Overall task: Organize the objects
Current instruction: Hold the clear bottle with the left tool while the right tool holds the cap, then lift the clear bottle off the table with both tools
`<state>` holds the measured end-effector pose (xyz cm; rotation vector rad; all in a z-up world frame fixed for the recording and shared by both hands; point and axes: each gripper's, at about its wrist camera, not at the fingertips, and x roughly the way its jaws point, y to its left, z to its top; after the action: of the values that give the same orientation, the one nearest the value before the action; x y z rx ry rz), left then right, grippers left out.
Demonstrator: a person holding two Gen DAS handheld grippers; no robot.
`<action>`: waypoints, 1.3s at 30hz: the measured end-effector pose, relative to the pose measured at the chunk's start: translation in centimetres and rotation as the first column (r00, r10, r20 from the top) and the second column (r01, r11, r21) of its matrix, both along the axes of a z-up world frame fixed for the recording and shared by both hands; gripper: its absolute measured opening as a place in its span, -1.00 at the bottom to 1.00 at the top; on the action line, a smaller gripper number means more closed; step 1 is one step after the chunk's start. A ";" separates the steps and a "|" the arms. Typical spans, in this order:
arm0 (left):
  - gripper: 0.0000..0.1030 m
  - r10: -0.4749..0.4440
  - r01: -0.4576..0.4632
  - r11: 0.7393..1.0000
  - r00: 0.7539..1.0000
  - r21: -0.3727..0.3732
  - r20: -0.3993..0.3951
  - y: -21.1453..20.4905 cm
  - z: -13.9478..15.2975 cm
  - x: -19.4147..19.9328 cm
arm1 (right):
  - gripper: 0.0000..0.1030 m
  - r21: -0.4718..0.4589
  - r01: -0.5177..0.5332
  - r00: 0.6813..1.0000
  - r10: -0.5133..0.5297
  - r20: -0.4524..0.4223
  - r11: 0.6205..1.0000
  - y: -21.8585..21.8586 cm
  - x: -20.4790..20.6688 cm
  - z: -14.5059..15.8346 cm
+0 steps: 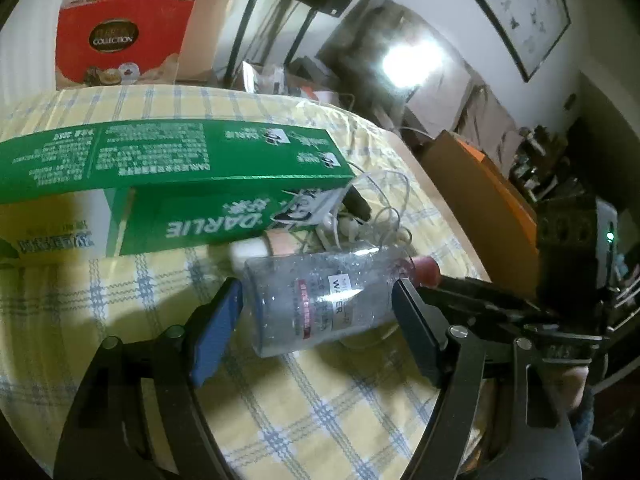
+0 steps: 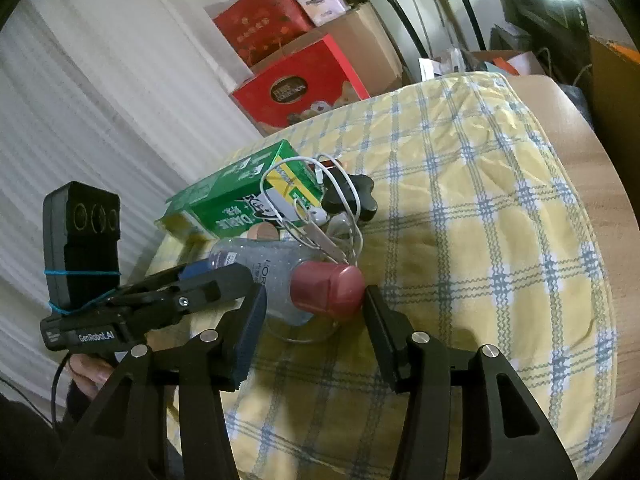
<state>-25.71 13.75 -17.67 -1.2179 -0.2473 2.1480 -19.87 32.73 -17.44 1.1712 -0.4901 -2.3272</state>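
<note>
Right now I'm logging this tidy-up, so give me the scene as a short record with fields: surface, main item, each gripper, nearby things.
surface: yellow checked cloth over a table
main item: clear bottle lying on its side, red cap
left gripper: spans the bottle body, fingers at both ends
right gripper: jaws either side of the cap; contact unclear
nearby: green box, white cable, black knob behind the bottle
background: red boxes beyond the table
</note>
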 end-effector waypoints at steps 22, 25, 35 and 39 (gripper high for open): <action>0.31 0.025 -0.023 0.999 0.994 0.023 -0.104 -0.7 4.1 2.4 | 0.01 -0.009 -0.007 0.992 0.006 -0.129 1.000 0.1 2.0 4.0; 0.31 0.024 -0.021 1.000 0.991 0.023 -0.129 -0.5 5.1 2.8 | 0.01 -0.009 -0.009 0.988 0.008 -0.152 1.000 0.2 2.4 4.8; 0.34 0.019 -0.014 1.000 0.980 0.024 -0.198 0.0 8.0 4.1 | 0.01 0.005 -0.006 0.975 0.007 -0.223 1.000 0.4 4.0 7.6; 0.34 0.016 -0.011 1.000 0.976 0.027 -0.219 0.1 8.9 4.4 | 0.01 0.006 -0.006 0.970 0.007 -0.242 1.000 0.6 4.5 8.5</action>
<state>-21.26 13.89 -8.80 -0.9572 -0.1867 2.2617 -15.40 33.32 -8.98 0.8719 -0.3909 -2.4250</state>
